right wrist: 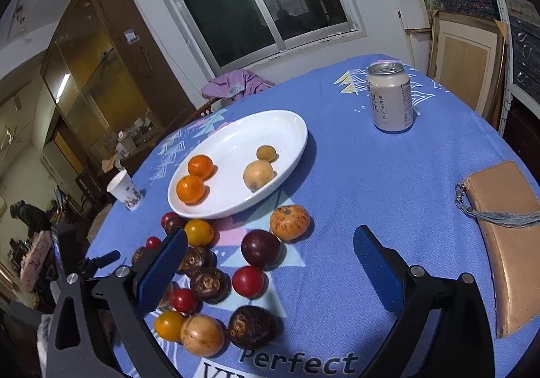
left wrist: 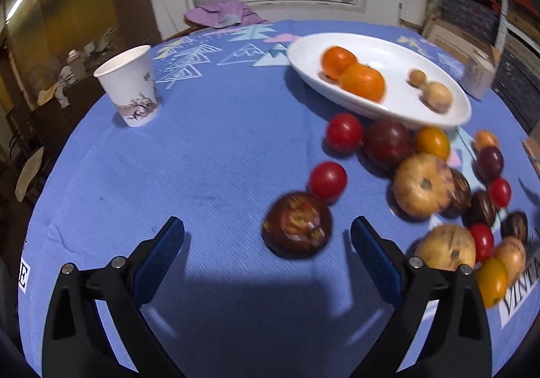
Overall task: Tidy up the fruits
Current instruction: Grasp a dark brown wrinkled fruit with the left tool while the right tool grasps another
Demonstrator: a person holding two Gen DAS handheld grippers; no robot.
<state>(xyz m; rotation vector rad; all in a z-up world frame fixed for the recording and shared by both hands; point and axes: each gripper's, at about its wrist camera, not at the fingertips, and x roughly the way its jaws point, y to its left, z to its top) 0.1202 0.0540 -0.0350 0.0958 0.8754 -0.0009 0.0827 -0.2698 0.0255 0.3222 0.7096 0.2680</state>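
A white oval plate (left wrist: 337, 88) (right wrist: 233, 138) on the blue tablecloth holds two oranges (left wrist: 362, 81) (right wrist: 190, 189) and two small tan fruits (left wrist: 438, 96) (right wrist: 258, 174). Below the plate lies a loose pile of fruits: red tomatoes (left wrist: 328, 179), dark plums (right wrist: 260, 249), yellow ones and brown ones. My left gripper (left wrist: 266, 233) is open, with a dark mottled fruit (left wrist: 297, 229) lying on the cloth between its fingertips, untouched. My right gripper (right wrist: 270, 243) is open above the pile, holding nothing; its left finger (right wrist: 165, 268) hides some fruits.
A paper cup (left wrist: 130, 86) (right wrist: 125, 191) stands at the left. A drink can (right wrist: 389, 96) stands at the far right, and a tan wallet (right wrist: 506, 236) with a strap lies along the right edge. A purple cloth (right wrist: 236, 83) hangs behind the table.
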